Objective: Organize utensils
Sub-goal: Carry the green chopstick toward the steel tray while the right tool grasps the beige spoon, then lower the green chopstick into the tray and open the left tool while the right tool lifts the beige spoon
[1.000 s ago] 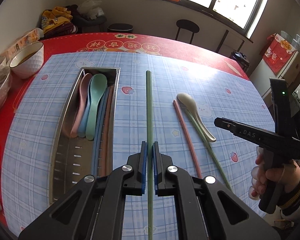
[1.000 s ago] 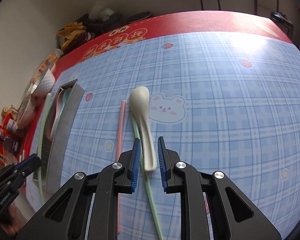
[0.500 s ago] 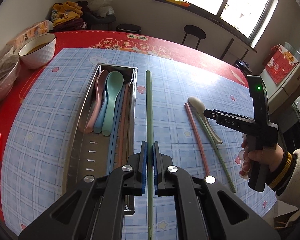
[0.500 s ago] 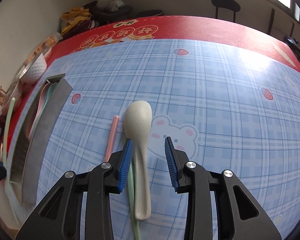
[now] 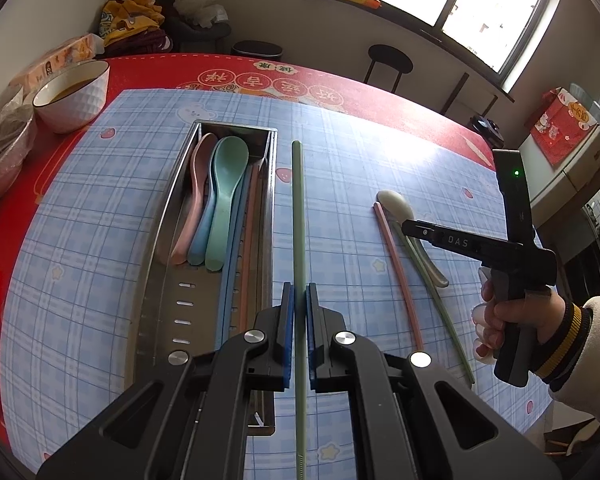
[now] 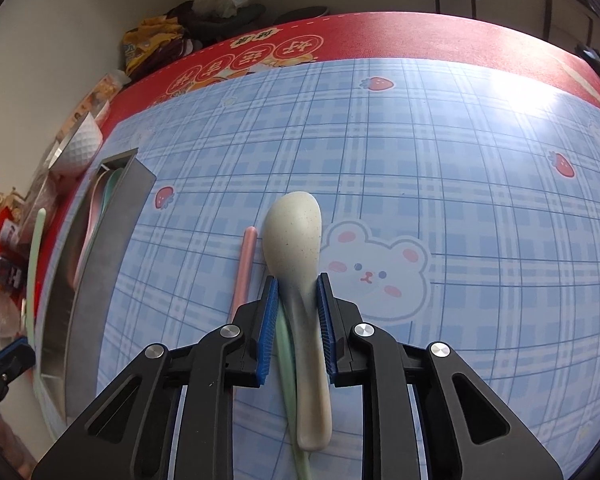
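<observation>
Green chopstick [image 5: 299,216] pinched in left claw [image 5: 297,300]; right claw [image 6: 298,292] just closed round cream spoon [image 6: 296,248].

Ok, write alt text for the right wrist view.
The right gripper has just been closing and its blue pads now sit against the neck of a cream spoon lying on the blue checked tablecloth. A pink chopstick lies beside it, a green chopstick partly under it, and the metal utensil tray stands at left.
</observation>
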